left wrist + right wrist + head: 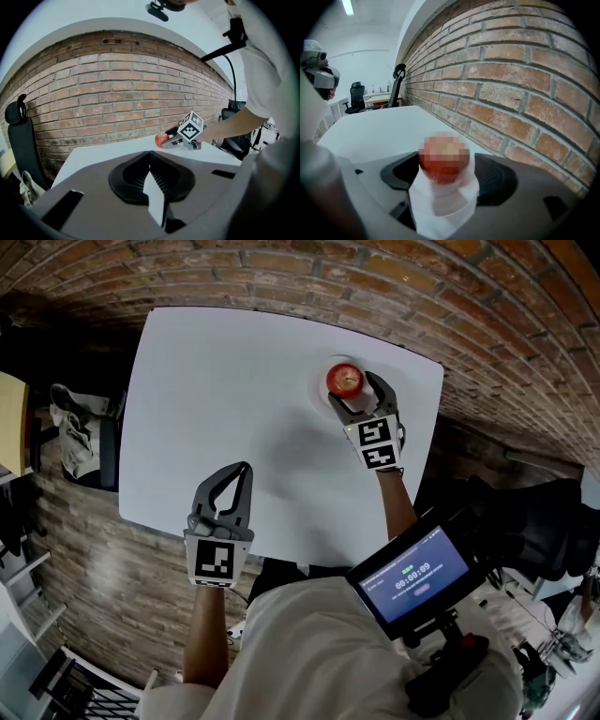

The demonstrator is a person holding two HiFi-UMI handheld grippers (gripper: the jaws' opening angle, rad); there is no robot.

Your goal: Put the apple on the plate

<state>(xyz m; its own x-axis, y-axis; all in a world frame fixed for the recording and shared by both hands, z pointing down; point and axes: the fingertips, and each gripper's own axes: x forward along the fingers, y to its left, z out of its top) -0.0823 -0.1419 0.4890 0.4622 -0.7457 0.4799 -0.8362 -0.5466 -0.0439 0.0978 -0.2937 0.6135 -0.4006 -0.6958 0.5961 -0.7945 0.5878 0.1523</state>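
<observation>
Left gripper (243,472) pointing over near part of white table (206,381), jaws pressing together, holding nothing. Farther out, right gripper (355,392) reaching with jaws spread, flanking apple (345,379) without clamping. Apple sitting on white plate (319,392) near table's far right corner. Brick wall (375,277) running behind.

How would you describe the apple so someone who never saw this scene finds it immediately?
Start at the white table before the brick wall; go toward its far right corner, where a white plate lies. The apple sits on it between the fingers of the right gripper, the only red thing there.
</observation>
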